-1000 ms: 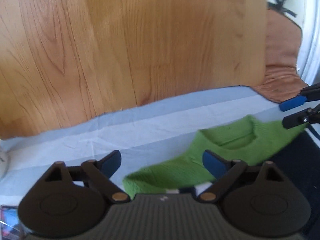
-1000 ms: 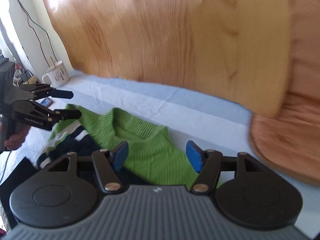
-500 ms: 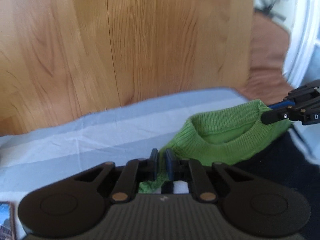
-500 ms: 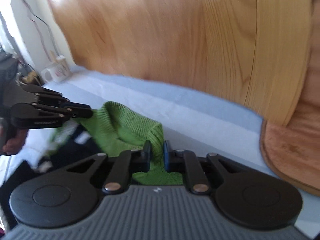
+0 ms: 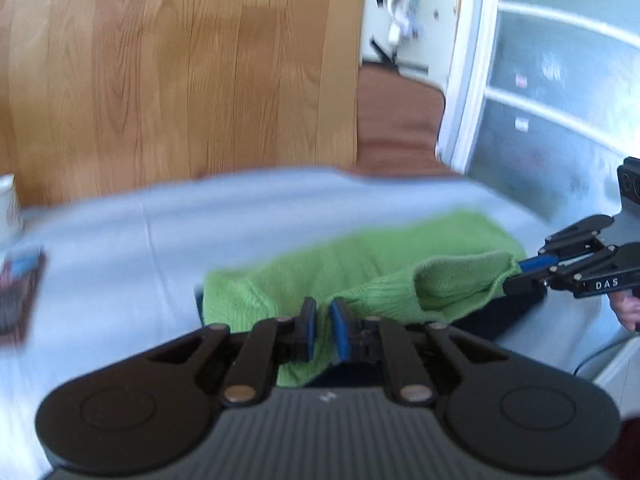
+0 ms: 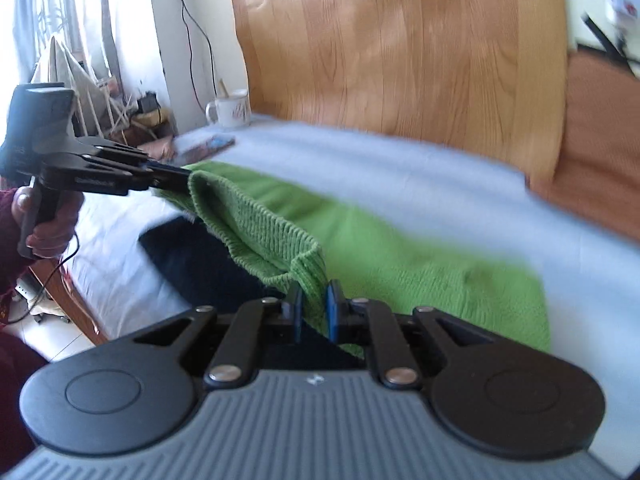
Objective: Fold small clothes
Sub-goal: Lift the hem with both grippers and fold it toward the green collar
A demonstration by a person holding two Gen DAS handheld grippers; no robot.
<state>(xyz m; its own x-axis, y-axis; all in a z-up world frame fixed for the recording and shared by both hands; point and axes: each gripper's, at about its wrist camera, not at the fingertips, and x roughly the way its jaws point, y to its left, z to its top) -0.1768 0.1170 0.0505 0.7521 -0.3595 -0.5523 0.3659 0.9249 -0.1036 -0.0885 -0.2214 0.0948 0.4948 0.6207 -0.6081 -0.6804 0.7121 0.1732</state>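
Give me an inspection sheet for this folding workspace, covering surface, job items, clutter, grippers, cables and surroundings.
Surface: pale blue sheet, wrinkled.
Job's things: green knit sweater, collar edge lifted and stretched between both grippers; a dark garment lies beneath it.
Clutter: white mug at the sheet's far corner; a phone-like flat item near it.
Grippers: left gripper shut on the sweater's collar; right gripper shut on the collar's other end.
Cables: dark cable hanging down the wall behind the mug; thin cord below the left hand.
Surroundings: wooden headboard, brown cushion, white-framed glass door.
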